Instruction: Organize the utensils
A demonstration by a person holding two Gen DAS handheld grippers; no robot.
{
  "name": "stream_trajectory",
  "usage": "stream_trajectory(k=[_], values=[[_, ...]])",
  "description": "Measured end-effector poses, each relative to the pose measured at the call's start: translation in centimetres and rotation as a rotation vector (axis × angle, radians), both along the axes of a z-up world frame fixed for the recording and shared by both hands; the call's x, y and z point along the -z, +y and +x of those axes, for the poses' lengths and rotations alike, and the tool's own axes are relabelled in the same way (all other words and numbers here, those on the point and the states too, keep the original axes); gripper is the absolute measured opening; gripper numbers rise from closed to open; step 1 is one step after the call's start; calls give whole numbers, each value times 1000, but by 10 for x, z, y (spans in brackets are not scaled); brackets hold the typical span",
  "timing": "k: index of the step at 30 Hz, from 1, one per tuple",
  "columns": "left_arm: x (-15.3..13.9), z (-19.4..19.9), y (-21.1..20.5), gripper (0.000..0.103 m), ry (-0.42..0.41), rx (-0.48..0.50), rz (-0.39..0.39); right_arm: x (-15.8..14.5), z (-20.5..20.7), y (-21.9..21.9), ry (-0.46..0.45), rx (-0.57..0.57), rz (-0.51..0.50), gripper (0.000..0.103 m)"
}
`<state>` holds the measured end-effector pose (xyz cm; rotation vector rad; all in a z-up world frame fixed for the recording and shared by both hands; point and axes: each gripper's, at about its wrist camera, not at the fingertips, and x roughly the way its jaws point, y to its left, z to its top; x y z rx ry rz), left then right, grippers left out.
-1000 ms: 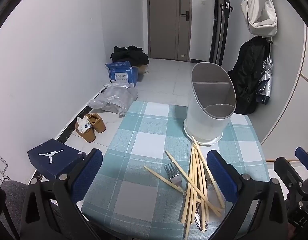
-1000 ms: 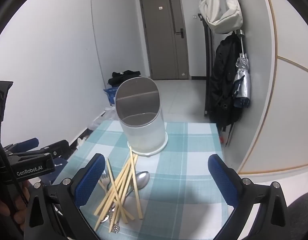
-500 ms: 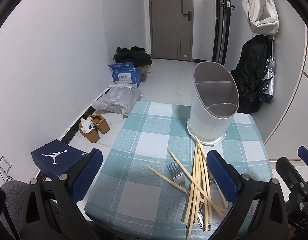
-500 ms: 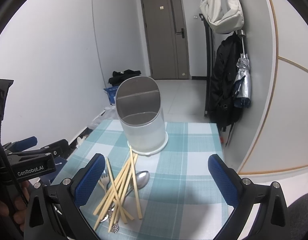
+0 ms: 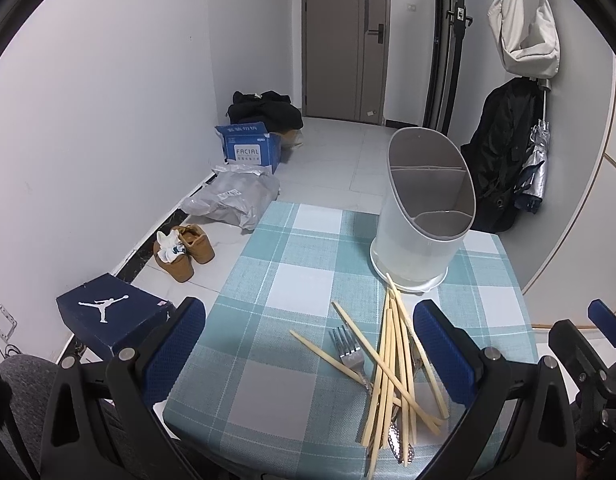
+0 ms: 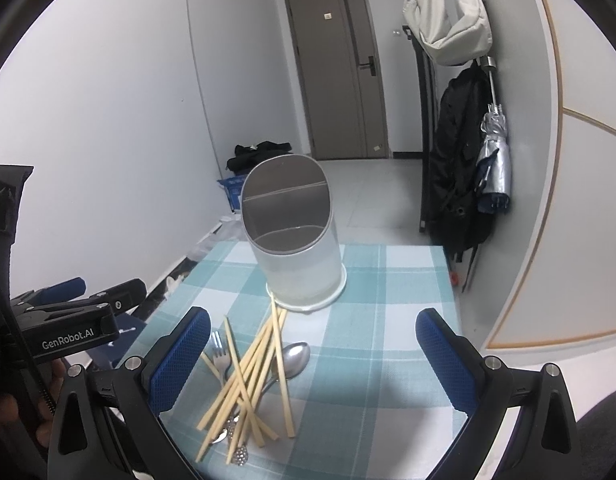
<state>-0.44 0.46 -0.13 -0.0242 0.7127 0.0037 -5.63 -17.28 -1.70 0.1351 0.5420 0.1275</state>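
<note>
Right now a messy pile of wooden chopsticks [image 5: 392, 364] lies on the checked tablecloth [image 5: 291, 280], with a fork [image 5: 348, 354] poking out on one side and a spoon [image 6: 295, 358] on the other. Just behind the pile stands a pale utensil holder [image 5: 422, 220] with a slanted top and walls inside that split it into compartments — nothing is in it. The far tips of the chopsticks come up close to its foot.

The left gripper [image 5: 308, 352] hangs low over the near edge of the table, pointing forward at the pile. Its blue fingers [image 5: 175, 344] are spread wide apart and grip nothing. The right gripper [image 6: 312, 356] is held the same way, just to the side, low and level, with its blue pads [image 6: 442, 356] wide apart and nothing between them. The pile sits near its left pad.

Only the right view shows the spoon's bowl well, and it shows the left gripper from the side with a bit of a hand [image 6: 11, 416] holding it. Only the left view shows the floor — a dark blue shoe box [image 5: 111, 312], brown shoes [image 5: 185, 248], a gray bag [image 5: 235, 196] and a blue carton [image 5: 249, 148]. Both views show a brown door [image 6: 340, 72], a white bag [image 6: 448, 12] and a black coat [image 6: 456, 184] hanging on the wall.
</note>
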Motion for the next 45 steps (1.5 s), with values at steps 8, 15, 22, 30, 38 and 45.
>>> stream_trajectory(k=[8,15,22,30,38,45], values=[[0,1,1,102,6,4,1,-1,-3,2,-14,-24,10,103],[0,1,-1,102,8,16,3,-2,-4,2,-30,-22,-2,103],[3,4,2,102,24,6,-8,0,-2,2,-16,-20,-3,103],[3,4,0,102,30,7,-8,0,-2,5,-20,-13,-31,103],[15,19,9,102,101,-15,-17,5,11,6,20,-36,-25,103],[25,38,30,102,134,-63,-63,20,54,10,142,-101,-48,98]])
